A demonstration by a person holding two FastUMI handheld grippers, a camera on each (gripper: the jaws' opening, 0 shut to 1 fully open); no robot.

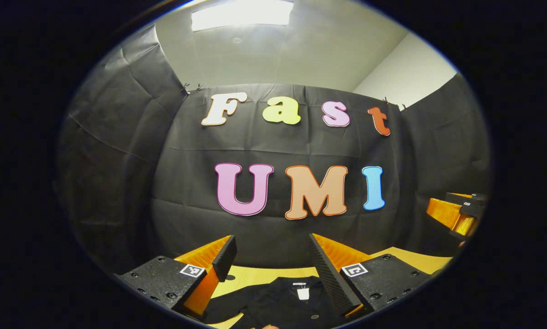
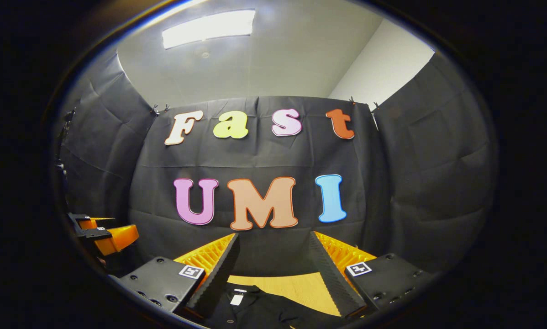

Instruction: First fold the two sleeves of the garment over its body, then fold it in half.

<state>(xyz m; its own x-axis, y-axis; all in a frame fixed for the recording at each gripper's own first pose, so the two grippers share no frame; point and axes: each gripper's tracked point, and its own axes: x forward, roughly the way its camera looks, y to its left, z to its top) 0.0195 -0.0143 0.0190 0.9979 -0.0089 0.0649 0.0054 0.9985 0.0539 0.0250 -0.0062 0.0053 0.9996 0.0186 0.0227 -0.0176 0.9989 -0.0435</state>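
Booth bench [image 1: 255, 276] carries the black garment [image 1: 282, 301], collar toward the wall, probably still unfolded. We hold left gripper [image 1: 273, 267] and right gripper [image 2: 273, 269] spread, above it. First sleeve fold pending; next we must lower and pinch a sleeve.

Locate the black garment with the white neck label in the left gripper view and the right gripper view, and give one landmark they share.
Left gripper view: the black garment with a white neck label lies at bottom centre on the yellow wooden table, between that gripper's fingers.
Right gripper view: the garment lies at bottom centre-left, collar beside the left-hand finger.
Shared landmark: the white neck label.
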